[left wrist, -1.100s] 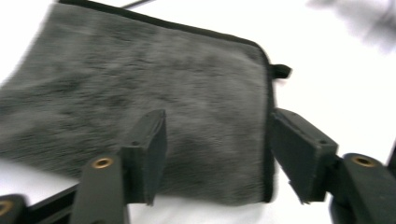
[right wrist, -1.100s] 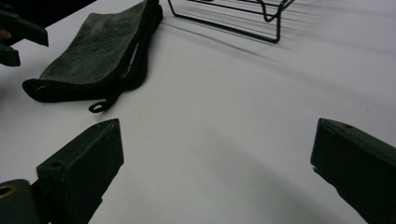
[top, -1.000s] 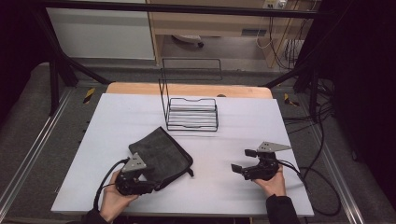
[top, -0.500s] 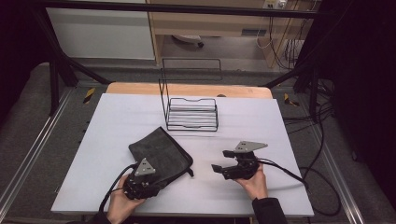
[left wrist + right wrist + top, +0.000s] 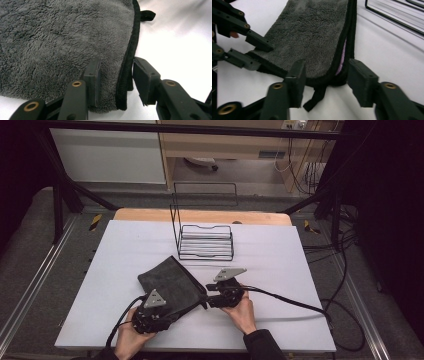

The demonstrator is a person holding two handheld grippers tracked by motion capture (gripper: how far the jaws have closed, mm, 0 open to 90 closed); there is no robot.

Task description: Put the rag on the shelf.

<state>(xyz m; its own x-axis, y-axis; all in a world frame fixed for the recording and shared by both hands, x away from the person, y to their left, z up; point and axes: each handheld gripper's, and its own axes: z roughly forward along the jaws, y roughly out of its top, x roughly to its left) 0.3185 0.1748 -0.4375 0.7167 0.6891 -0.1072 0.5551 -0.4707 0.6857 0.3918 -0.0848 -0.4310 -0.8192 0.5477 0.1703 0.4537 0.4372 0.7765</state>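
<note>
A dark grey fleece towel (image 5: 170,282) lies folded on the white table (image 5: 300,270), left of the middle. My left gripper (image 5: 167,315) is at its near corner. In the left gripper view (image 5: 117,80) the black hem runs between the jaws, and a sliver of gap shows beside the right pad (image 5: 143,80). My right gripper (image 5: 207,301) has come to the towel's right corner. Its jaws (image 5: 325,82) straddle that corner and the hanging loop (image 5: 315,98) without touching them. Both pairs of jaws have just been closing, the right one most recently.
A black wire rack (image 5: 206,242) stands behind the towel, near the table's far wooden edge (image 5: 200,215). Black cables (image 5: 290,297) trail from the grippers across the table's near right part. In the right gripper view the left gripper (image 5: 265,57) is at the towel's far corner.
The right hand has slid left across the table to the towel's right corner and its jaws have narrowed. The left gripper has stayed at the near corner.
</note>
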